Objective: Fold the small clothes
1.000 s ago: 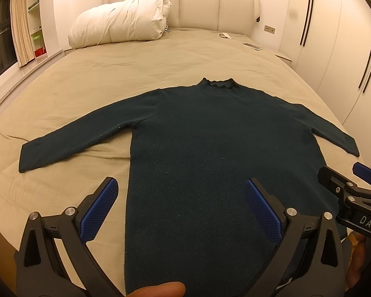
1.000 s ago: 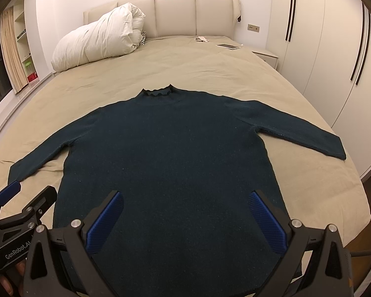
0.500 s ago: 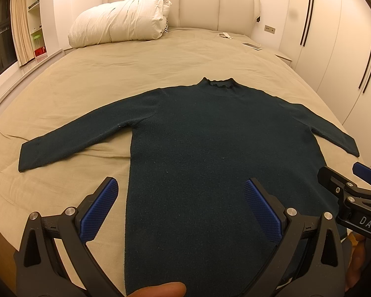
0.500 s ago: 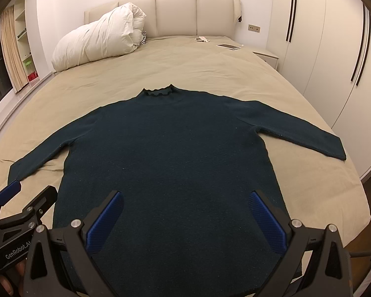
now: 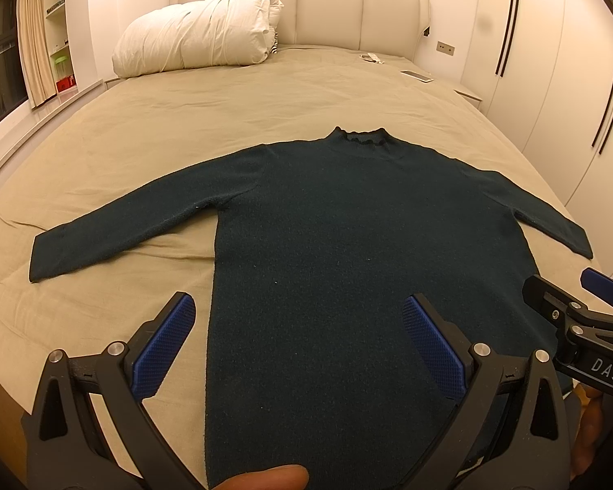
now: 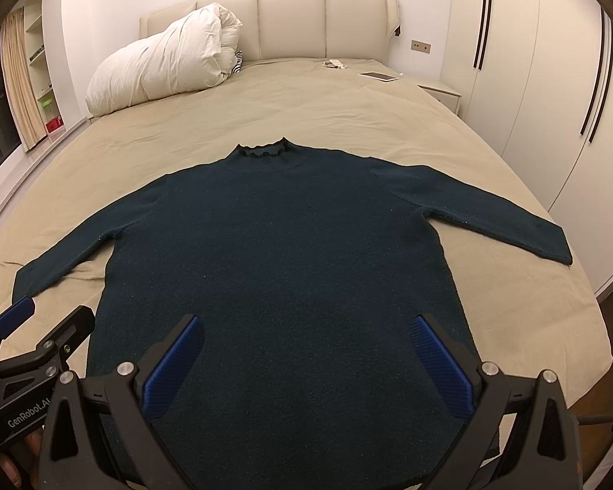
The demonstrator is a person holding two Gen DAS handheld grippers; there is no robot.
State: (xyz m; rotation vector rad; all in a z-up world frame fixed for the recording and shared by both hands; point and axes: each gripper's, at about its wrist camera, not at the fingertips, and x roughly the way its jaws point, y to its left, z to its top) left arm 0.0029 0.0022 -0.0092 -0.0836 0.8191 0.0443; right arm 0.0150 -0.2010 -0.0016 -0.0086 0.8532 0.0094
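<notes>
A dark teal long-sleeved sweater (image 5: 347, 237) (image 6: 282, 253) lies flat on the bed, collar away from me, both sleeves spread out to the sides. My left gripper (image 5: 298, 326) hovers open above the sweater's lower left part, holding nothing. My right gripper (image 6: 306, 347) hangs open over the lower right part, also holding nothing. Each gripper shows at the edge of the other's view: the right gripper (image 5: 568, 306) at the right, the left gripper (image 6: 45, 326) at the left. The sweater's hem is hidden behind the gripper bodies.
The beige bed sheet (image 5: 184, 122) (image 6: 347, 114) stretches far beyond the sweater. A rolled white duvet (image 5: 196, 36) lies at the headboard's left. A tablet (image 6: 379, 76) and a small object (image 6: 334, 64) lie near the headboard's right. White wardrobes (image 6: 531, 81) line the right side.
</notes>
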